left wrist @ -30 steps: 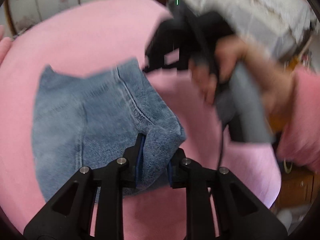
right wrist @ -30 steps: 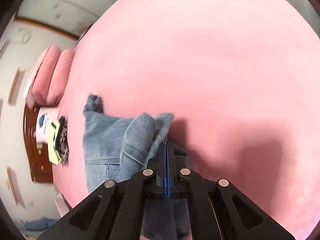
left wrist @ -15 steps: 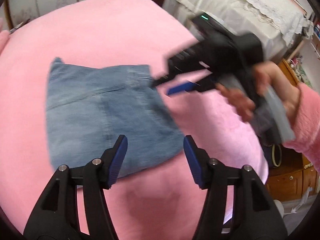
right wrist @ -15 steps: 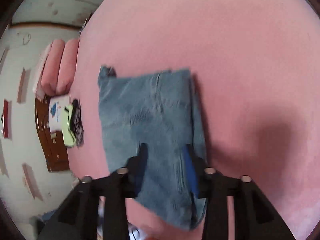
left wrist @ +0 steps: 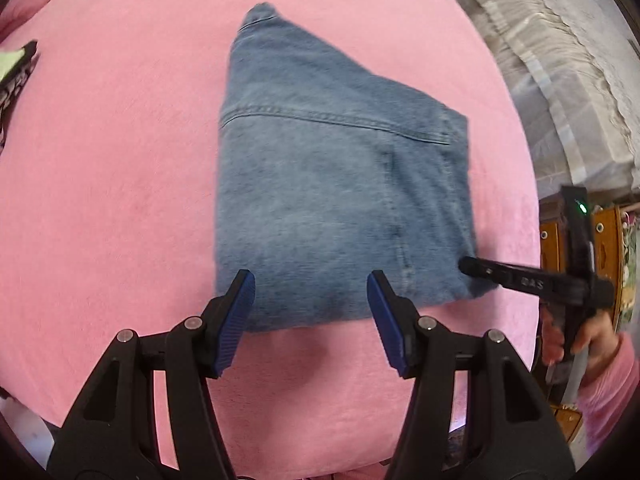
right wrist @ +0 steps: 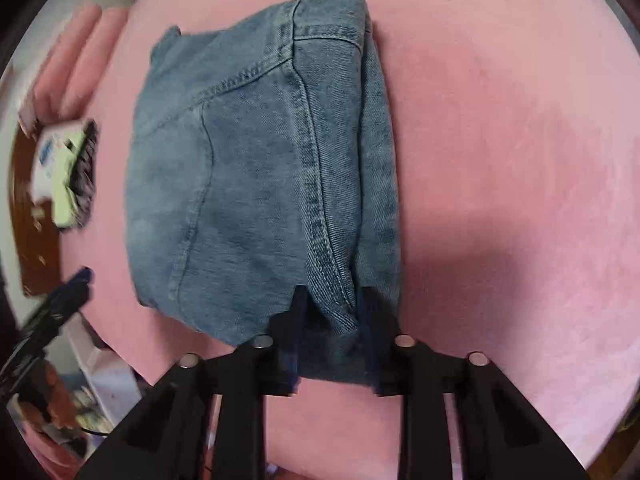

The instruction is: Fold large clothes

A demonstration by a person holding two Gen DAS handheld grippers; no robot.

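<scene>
Folded blue jeans (left wrist: 332, 184) lie flat on the pink bed cover (left wrist: 112, 200). My left gripper (left wrist: 312, 308) hangs open just above their near edge, blue pads wide apart and touching no cloth. In the right wrist view the same jeans (right wrist: 248, 168) fill the middle. My right gripper (right wrist: 330, 308) straddles the thick seamed fold at their near right corner. Its jaws are closing, with denim packed between the fingers and touching both. From the left wrist view the right gripper (left wrist: 468, 266) shows side-on at that corner, held by a hand (left wrist: 592, 340) in a pink sleeve.
A small pile of white, green and dark patterned cloth (right wrist: 68, 176) sits at the bed's edge, near pink pillows (right wrist: 76, 60). Beyond the bed stand furniture under a grey lace cover (left wrist: 560, 80) and a wooden cabinet (left wrist: 608, 240). Pink cover surrounds the jeans on all sides.
A second ago both grippers held a raised fold of the jeans. Both let go and the jeans now lie flat. The left drew back open; the right moved to the near corner and is closing.
</scene>
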